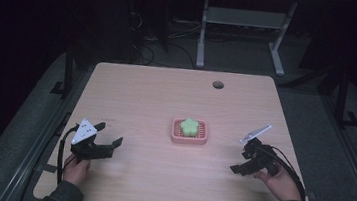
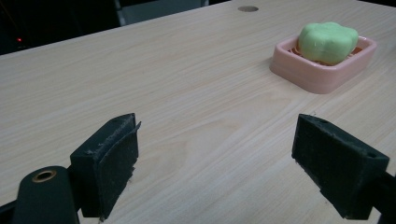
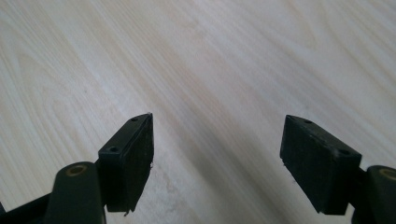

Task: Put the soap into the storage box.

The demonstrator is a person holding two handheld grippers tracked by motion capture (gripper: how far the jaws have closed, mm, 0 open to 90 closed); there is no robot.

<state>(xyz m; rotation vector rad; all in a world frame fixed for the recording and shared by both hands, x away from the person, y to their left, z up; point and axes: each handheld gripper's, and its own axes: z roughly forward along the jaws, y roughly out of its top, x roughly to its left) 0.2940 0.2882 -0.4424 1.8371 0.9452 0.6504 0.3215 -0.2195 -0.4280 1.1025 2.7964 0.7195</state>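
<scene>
A green flower-shaped soap [image 1: 189, 127] [image 2: 327, 42] lies in a pink soap dish [image 1: 201, 140] [image 2: 322, 77] near the middle of the wooden table [image 1: 167, 94]. My left gripper [image 1: 111, 136] [image 2: 217, 161] is held at the table's front left, open and empty, with the dish ahead to its right. At the front right my right gripper [image 1: 240, 160] [image 3: 217, 163] is open too, with nothing but bare tabletop between its jaws. Both stand well apart from the dish.
A round cable hole [image 1: 218, 84] [image 2: 248, 8] sits near the table's far edge. Beyond the table are a dark floor, cables and the white legs of another desk [image 1: 202, 37].
</scene>
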